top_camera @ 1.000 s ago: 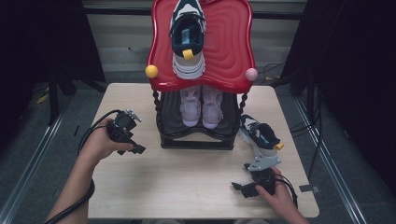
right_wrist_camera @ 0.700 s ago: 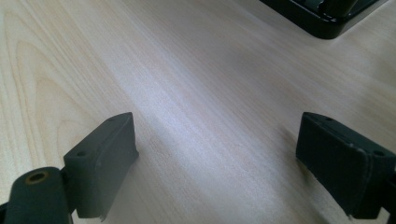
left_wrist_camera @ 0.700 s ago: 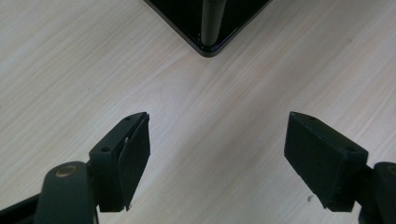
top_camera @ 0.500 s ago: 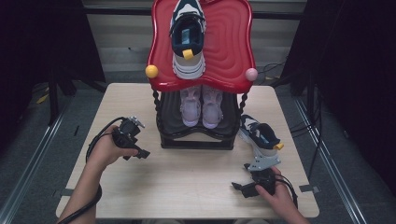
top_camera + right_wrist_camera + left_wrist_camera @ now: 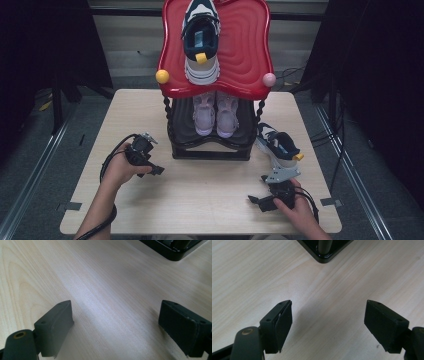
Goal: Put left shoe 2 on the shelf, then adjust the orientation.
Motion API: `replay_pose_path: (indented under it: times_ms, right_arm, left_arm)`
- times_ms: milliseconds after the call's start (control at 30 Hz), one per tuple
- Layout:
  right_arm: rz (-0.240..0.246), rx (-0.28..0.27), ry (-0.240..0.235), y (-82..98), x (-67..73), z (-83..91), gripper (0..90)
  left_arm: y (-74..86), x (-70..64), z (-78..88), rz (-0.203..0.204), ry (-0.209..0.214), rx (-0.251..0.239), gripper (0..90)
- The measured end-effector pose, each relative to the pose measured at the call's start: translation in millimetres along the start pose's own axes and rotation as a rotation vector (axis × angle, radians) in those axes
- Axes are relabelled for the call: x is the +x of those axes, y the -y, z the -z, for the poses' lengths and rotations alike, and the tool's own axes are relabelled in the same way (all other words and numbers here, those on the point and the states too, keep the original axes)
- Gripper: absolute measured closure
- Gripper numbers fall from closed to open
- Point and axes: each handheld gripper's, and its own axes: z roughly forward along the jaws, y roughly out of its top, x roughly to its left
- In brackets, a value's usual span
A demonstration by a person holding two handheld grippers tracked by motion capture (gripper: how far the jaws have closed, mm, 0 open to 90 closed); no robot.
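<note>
We see L gripper [image 5: 156, 170] low over the table [image 5: 210, 200], just left of the black shoe rack [image 5: 210, 150]; jaws spread wide, nothing betw. them, bare wood below and a rack corner [image 5: 323, 257] ahead in the left gripper view. R gripper [image 5: 255, 202] sits near the table's front-right edge, jaws also spread and empty, pointing across bare wood toward the rack base [image 5: 172, 251]. Navy/white sneaker [image 5: 277, 145] lies on the table just right of the rack, apart from both grippers. Its match [image 5: 201, 40] sits on the red top tray [image 5: 250, 55]; pink pair [image 5: 215, 112] on the lower shelf.
</note>
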Motion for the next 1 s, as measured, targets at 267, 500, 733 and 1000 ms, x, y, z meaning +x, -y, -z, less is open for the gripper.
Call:
replay_pose_path:
  times_ms: [267, 500, 733, 1000]
  right_arm:
    - [0.000, 0.000, 0.000, 0.0, 0.0, 0.0, 11.5]
    - [0.000, 0.000, 0.000, 0.0, 0.0, 0.0, 11.5]
    - [0.001, 0.000, 0.000, 0.0, 0.0, 0.0, 11.5]
    - [0.000, 0.000, 0.000, 0.0, 0.0, 0.0, 11.5]
  left_arm:
    - [9.7, 1.5, -15.6, 0.019, 0.019, -0.044, 21.6]
    - [17.1, -1.1, -28.3, 0.027, 0.012, -0.085, 21.2]
    - [18.3, -3.6, -33.2, 0.029, -0.024, -0.145, 18.8]
    - [27.5, -10.9, -40.5, 0.022, -0.097, -0.247, 16.0]
